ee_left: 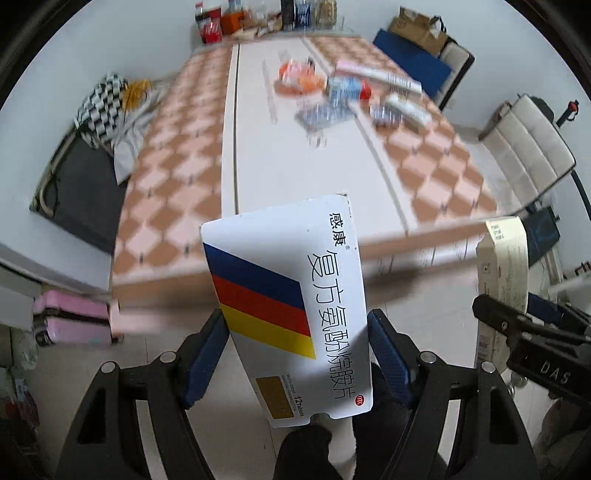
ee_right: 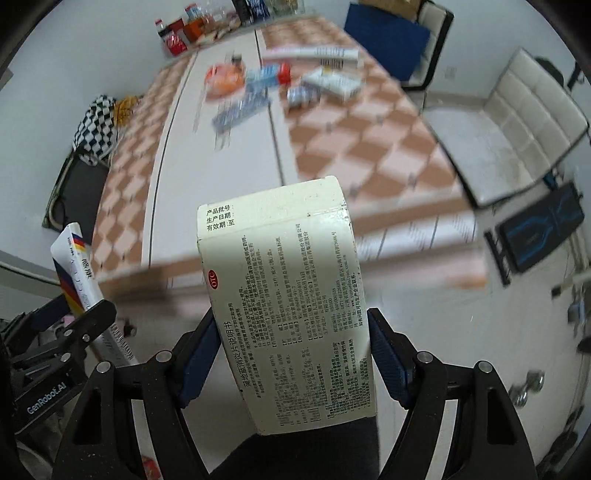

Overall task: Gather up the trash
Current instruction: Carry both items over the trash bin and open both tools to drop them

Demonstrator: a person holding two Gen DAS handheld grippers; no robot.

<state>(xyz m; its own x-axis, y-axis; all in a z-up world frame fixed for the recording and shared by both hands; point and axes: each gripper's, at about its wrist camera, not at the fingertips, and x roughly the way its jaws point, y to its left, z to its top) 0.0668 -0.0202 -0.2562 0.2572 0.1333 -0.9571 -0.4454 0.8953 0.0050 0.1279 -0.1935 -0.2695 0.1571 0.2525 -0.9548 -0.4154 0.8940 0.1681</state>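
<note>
Your left gripper [ee_left: 297, 343] is clamped on a flat white medicine box [ee_left: 291, 302] with blue, red and yellow stripes; both blue pads [ee_left: 207, 354] press on its two long edges, and the box stands out forward from the jaws. Your right gripper [ee_right: 295, 343] is clamped on a thicker cream-coloured box [ee_right: 291, 306] that is covered with small black print and carries a red oval mark, and again the pads touch both its sides. Both grippers are above the pale floor [ee_left: 424, 325], just off the near edge of the tabletop [ee_left: 295, 166], and they point steeply down. In the left wrist view you can see the cream box at the right edge, and in the right wrist view the striped box appears at the left edge, so the two grippers are side by side and near each other. The tabletop has a white middle strip with a checkered orange and pink cloth [ee_left: 173, 177] on each side. On its far part lies more trash, blurred: an orange wrapper [ee_left: 297, 77], a bottle with a red cap [ee_left: 349, 88], some silver blister packs [ee_left: 321, 114] and a few small white boxes [ee_left: 406, 109]. At the far end there are red bottles [ee_left: 210, 22] and other packages near the wall. A white chair [ee_right: 506, 133] stands at the right of the tabletop.
</note>
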